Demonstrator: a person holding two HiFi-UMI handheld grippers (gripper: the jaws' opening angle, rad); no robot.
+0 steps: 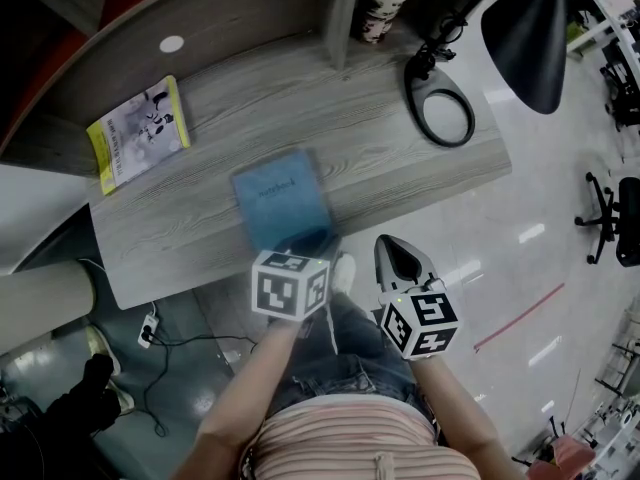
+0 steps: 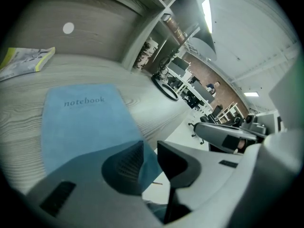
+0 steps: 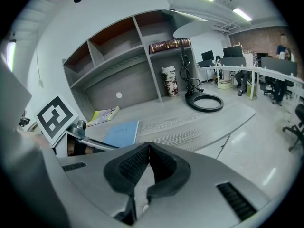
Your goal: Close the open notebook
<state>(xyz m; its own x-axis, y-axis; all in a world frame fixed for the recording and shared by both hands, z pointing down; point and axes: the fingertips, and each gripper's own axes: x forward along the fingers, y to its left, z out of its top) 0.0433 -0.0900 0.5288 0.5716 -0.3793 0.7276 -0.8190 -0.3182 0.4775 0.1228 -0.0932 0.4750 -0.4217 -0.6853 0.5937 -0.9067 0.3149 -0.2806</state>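
A blue notebook point(image 1: 280, 203) lies closed on the grey wooden desk point(image 1: 400, 173), cover up, with the word "notebook" readable in the left gripper view point(image 2: 80, 122). My left gripper point(image 2: 149, 158) hangs over its near edge. Its jaws stand apart, and the notebook's near corner shows in the gap without the pads pressing on it. In the head view the marker cube covers most of the left gripper point(image 1: 303, 243). My right gripper point(image 1: 398, 256) is held off the desk's front edge above the floor. Its jaws are shut with nothing between them point(image 3: 148, 148). The notebook point(image 3: 121, 133) lies to its left.
A yellow-edged booklet point(image 1: 140, 133) lies at the desk's far left. A lamp's ring-shaped base point(image 1: 440, 108) sits at the right end under its black shade point(image 1: 530, 33). A patterned cup point(image 1: 383, 6) stands in the shelf unit. Cables point(image 1: 170, 340) run on the floor below.
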